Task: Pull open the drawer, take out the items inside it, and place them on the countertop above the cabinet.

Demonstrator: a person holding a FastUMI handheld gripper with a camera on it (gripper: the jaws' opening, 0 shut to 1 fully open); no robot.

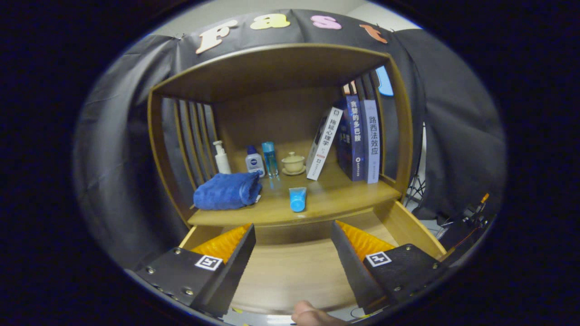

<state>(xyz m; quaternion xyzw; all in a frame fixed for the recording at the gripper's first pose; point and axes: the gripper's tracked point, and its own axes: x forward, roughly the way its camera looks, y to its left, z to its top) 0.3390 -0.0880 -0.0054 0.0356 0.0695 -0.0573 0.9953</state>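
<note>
Gripper fingers spread wide, nothing between them, over the pulled-open drawer; visible drawer floor bare. Blue tube lies on the countertop near its front edge, cap toward the gripper. Folded blue towel at the front-left corner. Bottles, lidded cup, books along the back.

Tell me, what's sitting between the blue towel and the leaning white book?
In the gripper view, a small blue tube lies on the countertop between the blue towel and the white book.
</note>
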